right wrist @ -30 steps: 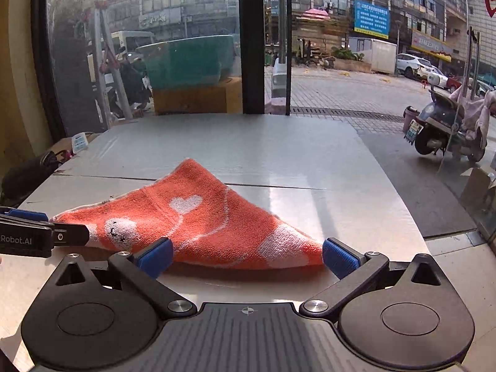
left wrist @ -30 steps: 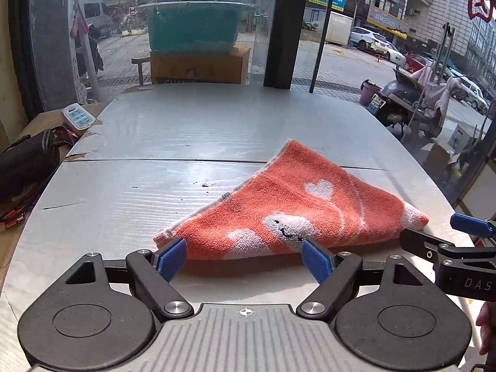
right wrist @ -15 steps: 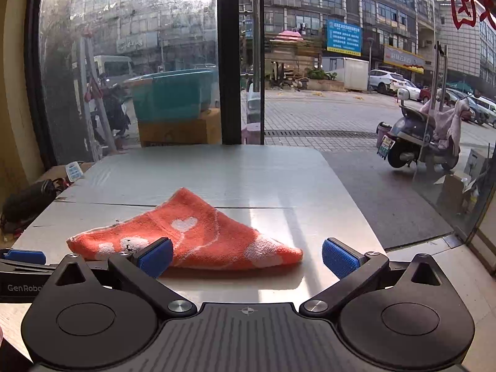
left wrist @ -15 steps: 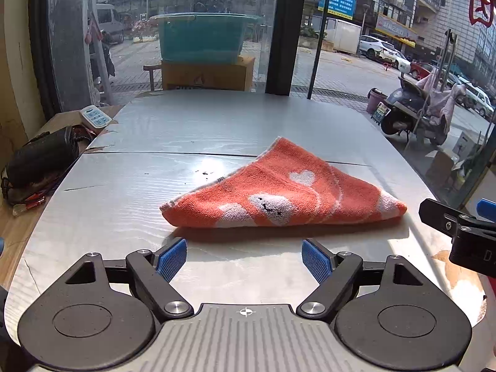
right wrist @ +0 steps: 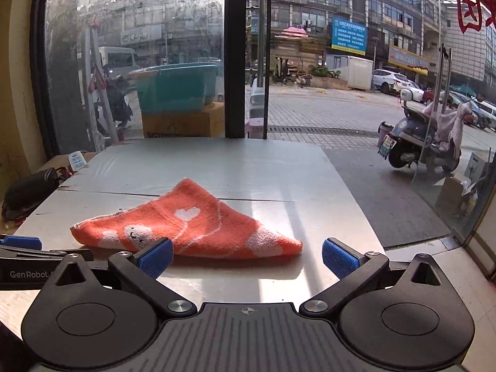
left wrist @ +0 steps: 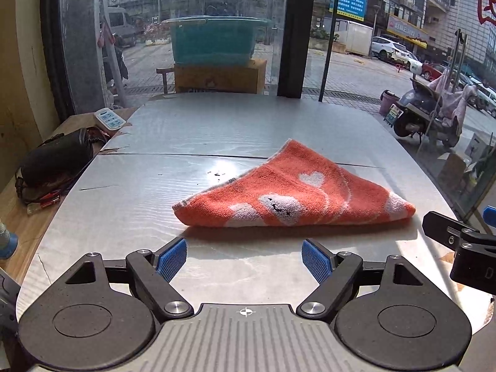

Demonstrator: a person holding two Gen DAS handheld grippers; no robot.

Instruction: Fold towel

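- Left wrist view, centre right of the frame: the orange towel [left wrist: 294, 198] lies folded into a triangle on the silver table [left wrist: 217, 124]; its long folded edge faces the camera and its apex points toward the window; white hearts and a small white face pattern show on its top
- Right wrist view: the same towel sits left of centre, flat on the table, with one pointed corner at lower centre and the other at left
- Left gripper [left wrist: 245, 257]: jaws spread wide at the bottom of the left wrist view; the blue pads [left wrist: 172, 259] stand over bare table just short of the towel's near edge; nothing lies between them and neither pad touches the cloth
- Right gripper [right wrist: 246, 257]: jaws likewise wide apart and empty; its left blue pad overlaps the towel's near edge in the picture, but I cannot tell whether it touches; the right pad stands clear of the towel's corner
- Each gripper shows at the edge of the other's view: the right one at lower right of the left wrist view, the left one at lower left of the right wrist view
- Farther out: a black bag [left wrist: 52, 161] at the left edge beside the table; a white power strip [left wrist: 110, 119] behind it; a teal tub [left wrist: 214, 40] on a cardboard box at upper centre, beyond the glass; a parked scooter [right wrist: 418, 142] at right on the street
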